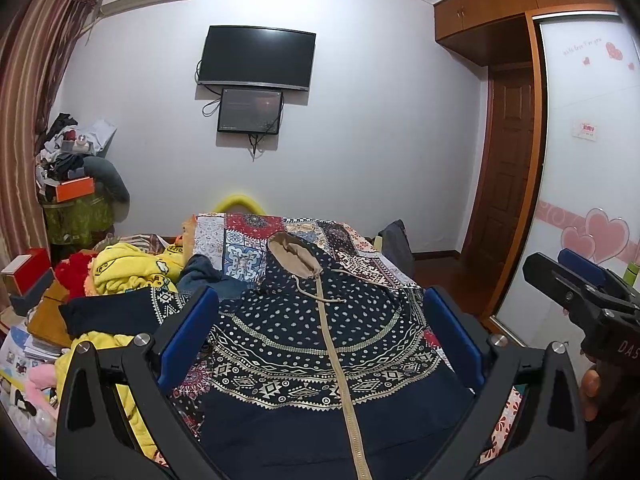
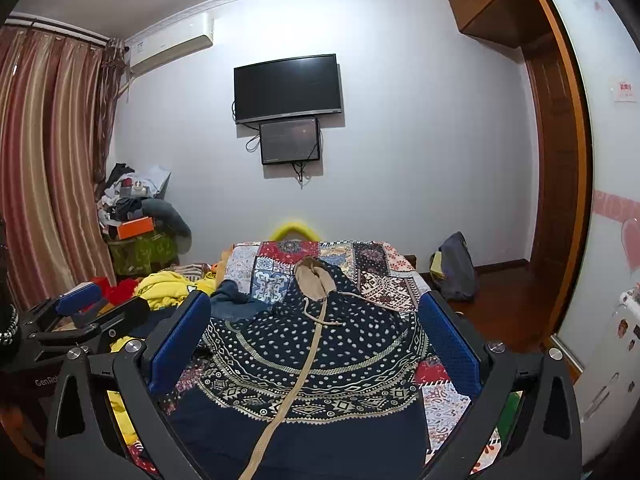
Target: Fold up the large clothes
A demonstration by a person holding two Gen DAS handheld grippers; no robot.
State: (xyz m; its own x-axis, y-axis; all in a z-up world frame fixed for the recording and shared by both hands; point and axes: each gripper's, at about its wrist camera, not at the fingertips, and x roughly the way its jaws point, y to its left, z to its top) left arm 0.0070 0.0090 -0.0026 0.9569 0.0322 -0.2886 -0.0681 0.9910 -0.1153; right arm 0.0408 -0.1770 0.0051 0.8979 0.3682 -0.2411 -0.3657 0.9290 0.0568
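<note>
Navy zip-up hoodie with cream geometric print lying front-up, spread flat mid-bed on patchwork quilt, tan-lined hood toward far edge, hem at near edge. Guessing it's laid out like that so sleeves fold in easy.

Left gripper wide, holding nothing, hovering over near edge. Right gripper same deal, wide and empty, just beside it.

Yellow blanket pile crowds bed's left edge, might snag left sleeve.

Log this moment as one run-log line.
phase: pre-fold | hoodie: flat on bed, zipped, hood far end | left tool: open | right tool: open
</note>
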